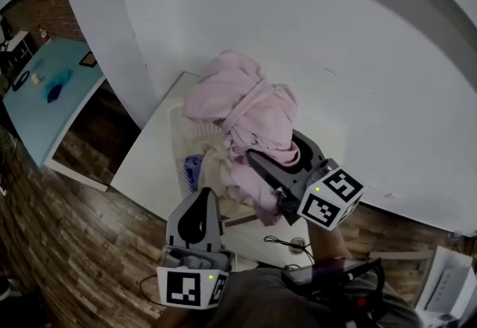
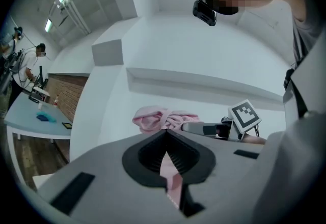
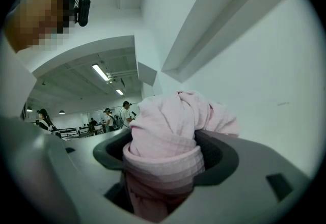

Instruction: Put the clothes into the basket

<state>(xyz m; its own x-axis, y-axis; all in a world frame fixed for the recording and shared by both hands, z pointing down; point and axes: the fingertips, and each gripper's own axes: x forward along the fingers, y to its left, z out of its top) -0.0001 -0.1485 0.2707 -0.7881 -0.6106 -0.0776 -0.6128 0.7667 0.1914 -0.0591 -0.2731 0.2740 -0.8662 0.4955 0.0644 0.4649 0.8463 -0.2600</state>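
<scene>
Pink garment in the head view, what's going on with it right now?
A person holds the pink garment bunched in the right tongs, up above the white basket on the table. The left tongs are shut on a thin fold of the same garment. Other clothes already lie in the basket.

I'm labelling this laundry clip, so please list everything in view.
white table: one, white, centre
basket: one, white, on the white table
other clothes: a few, cream and blue, inside the basket
pink garment: one, pink, bunched, held above the basket
blue table: one, light blue, far left, small items on it
cable: one, black, low centre
bystanders: several, distant background
left gripper: one, grey, shut on a thin pink strip
right gripper: one, grey, shut on the pink garment
</scene>
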